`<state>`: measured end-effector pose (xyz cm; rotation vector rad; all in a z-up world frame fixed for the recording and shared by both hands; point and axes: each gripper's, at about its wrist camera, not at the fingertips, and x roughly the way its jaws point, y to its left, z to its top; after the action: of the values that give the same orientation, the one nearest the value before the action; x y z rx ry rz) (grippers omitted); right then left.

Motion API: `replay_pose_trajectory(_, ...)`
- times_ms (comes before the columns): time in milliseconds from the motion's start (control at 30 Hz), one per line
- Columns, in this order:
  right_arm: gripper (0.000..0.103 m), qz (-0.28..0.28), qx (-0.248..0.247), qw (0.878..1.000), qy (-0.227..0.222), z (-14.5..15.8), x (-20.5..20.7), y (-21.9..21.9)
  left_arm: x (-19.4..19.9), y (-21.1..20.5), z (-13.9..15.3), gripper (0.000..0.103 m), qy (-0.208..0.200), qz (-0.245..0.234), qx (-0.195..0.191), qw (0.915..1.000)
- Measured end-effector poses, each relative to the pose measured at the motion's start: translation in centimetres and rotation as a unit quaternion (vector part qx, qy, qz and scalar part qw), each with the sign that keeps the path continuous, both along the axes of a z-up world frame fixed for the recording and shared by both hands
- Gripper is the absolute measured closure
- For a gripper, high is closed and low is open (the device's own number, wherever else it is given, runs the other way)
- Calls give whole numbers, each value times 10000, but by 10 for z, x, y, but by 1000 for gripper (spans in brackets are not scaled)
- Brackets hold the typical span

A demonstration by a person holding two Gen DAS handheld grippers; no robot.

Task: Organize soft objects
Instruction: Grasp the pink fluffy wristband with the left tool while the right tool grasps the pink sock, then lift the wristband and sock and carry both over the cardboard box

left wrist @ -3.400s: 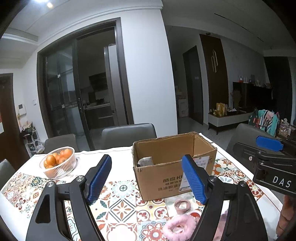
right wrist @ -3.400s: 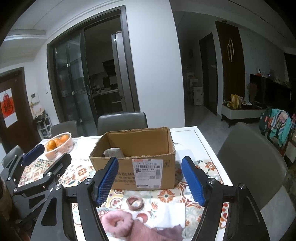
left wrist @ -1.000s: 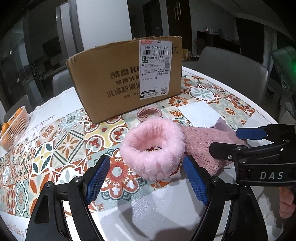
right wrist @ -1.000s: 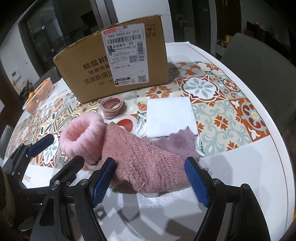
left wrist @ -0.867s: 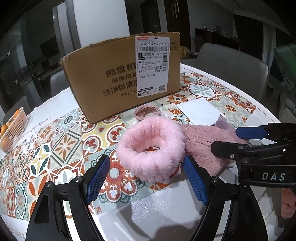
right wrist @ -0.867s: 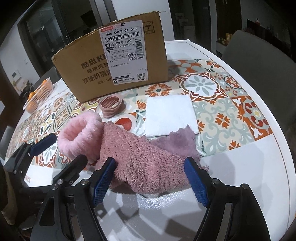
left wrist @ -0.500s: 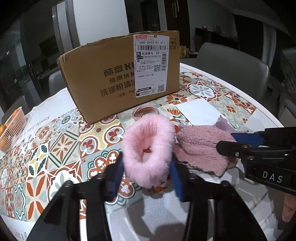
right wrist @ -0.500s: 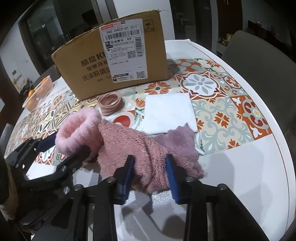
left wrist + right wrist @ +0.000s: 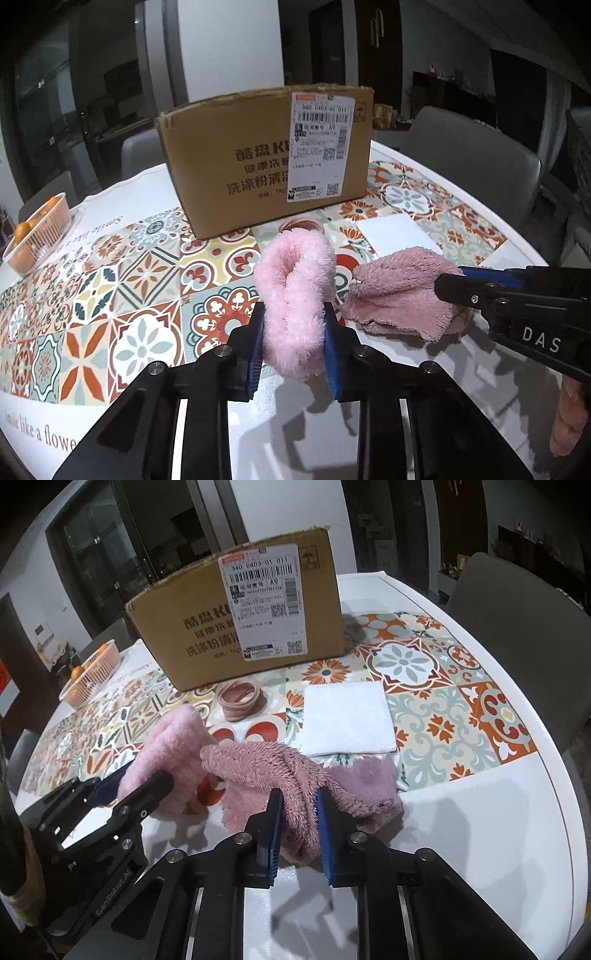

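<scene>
Our left gripper (image 9: 293, 341) has just squeezed in on the fluffy pink headband (image 9: 295, 299), pinching it flat above the table (image 9: 406, 373). Our right gripper (image 9: 297, 825) has just closed too, pinching the pink towel (image 9: 280, 775) beside it.

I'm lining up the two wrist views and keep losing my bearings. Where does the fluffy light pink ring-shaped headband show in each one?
Left wrist view: fluffy light pink ring-shaped headband at centre, squeezed between the blue pads of the left gripper.
Right wrist view: same headband at left of centre, beside the dusty pink fuzzy cloth.
Shared landmark: brown cardboard box with white shipping label.
</scene>
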<state>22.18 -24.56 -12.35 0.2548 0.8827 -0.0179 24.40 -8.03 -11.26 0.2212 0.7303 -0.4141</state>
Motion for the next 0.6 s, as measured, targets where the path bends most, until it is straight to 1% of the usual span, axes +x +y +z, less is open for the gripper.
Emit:
replay_pose_trajectory(433,84,77,60,9989,-462,37,-17,4,-21,11,41,75,-378,316,-270,9984)
replay_pose_trajectory(600,84,108,7,9978,-659,52,-24,6,-27,14,53,75,-474,409,-355,9974)
